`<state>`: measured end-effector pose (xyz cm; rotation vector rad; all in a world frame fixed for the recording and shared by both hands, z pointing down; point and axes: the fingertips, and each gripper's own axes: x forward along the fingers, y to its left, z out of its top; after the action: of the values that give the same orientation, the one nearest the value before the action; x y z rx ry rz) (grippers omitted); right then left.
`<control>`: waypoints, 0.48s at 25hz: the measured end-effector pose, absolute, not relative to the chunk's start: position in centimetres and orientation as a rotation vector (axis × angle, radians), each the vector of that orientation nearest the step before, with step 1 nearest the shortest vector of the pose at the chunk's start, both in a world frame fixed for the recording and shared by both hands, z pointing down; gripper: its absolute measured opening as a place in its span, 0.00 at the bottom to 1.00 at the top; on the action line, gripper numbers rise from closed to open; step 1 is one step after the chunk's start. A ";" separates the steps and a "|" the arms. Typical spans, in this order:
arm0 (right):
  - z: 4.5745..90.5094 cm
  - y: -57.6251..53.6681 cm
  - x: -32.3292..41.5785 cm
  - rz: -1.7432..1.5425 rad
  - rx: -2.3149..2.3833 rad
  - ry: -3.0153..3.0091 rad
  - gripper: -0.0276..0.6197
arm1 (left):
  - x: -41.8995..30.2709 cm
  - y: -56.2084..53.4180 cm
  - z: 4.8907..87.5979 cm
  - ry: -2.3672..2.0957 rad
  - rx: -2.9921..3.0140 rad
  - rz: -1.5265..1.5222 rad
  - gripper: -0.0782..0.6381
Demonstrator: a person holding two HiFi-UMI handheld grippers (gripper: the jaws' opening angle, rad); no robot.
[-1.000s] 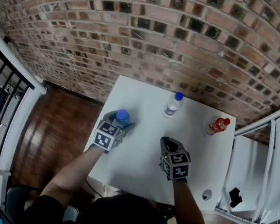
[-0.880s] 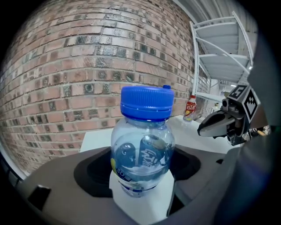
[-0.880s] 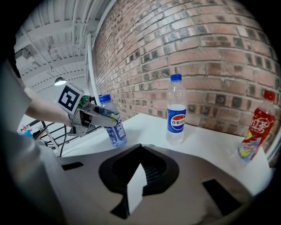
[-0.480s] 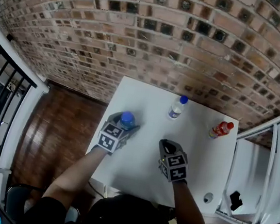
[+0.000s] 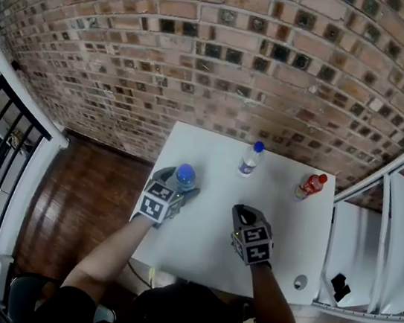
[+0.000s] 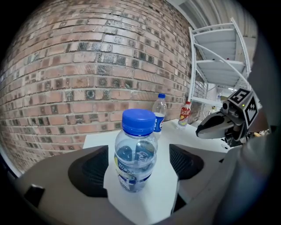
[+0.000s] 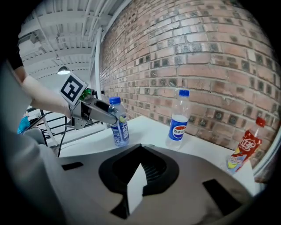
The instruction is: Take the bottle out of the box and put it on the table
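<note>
**Water bottle upright on table, left gripper wide around it**

Table: white. Far edge against brick wall, left edge above wood floor, right edge beside white shelving. Bare top between the two grippers and along the near edge.

Water bottle: blue cap, standing close to the table's left edge, clear liquid up to the shoulder.

Left gripper: jaws just now opening further, set wide, with the bottle between the pads and clear of both. Gaps plain in the left gripper view, not discernible in the head view.

Right gripper: over the table's middle, jaws nearly together, only a thin sliver of table between them, nothing held.

Blue-labelled bottle: near the table's far edge, label visible only in the right gripper view.

Red-capped bottle: toward the table's far right corner, contents not discernible.
</note>
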<state>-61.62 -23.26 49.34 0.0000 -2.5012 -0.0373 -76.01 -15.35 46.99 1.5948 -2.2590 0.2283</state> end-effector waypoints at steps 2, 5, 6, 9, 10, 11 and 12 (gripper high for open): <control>48.2 -22.8 -61.1 -0.060 0.022 -2.519 0.05 | -75.4 -14.7 46.0 -2.270 1.613 0.229 0.72; 46.8 -21.4 -59.8 -0.116 0.046 -2.531 0.05 | -74.5 -12.9 44.6 -2.284 1.632 0.231 0.71; 46.3 -20.9 -59.3 -0.124 0.055 -2.537 0.05 | -74.2 -12.2 44.0 -2.295 1.637 0.230 0.70; 44.5 -19.1 -57.5 -0.136 0.084 -2.561 0.05 | -73.4 -8.8 41.1 -2.407 1.615 0.199 0.41; 43.9 -18.5 -56.8 -0.138 0.095 -2.571 0.05 | -73.1 -7.5 40.1 -2.457 1.592 0.172 0.31; 43.3 -17.8 -56.0 -0.137 0.107 -2.581 0.05 | -72.9 -6.2 39.1 -2.497 1.567 0.140 0.20; 42.7 -17.2 -55.2 -0.134 0.120 -2.593 0.05 | -72.6 -5.0 38.2 -2.524 1.547 0.107 0.11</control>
<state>-55.25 -17.18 42.67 0.1197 -2.5925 -0.1344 -72.59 -4.97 38.24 1.5472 -2.5237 0.1070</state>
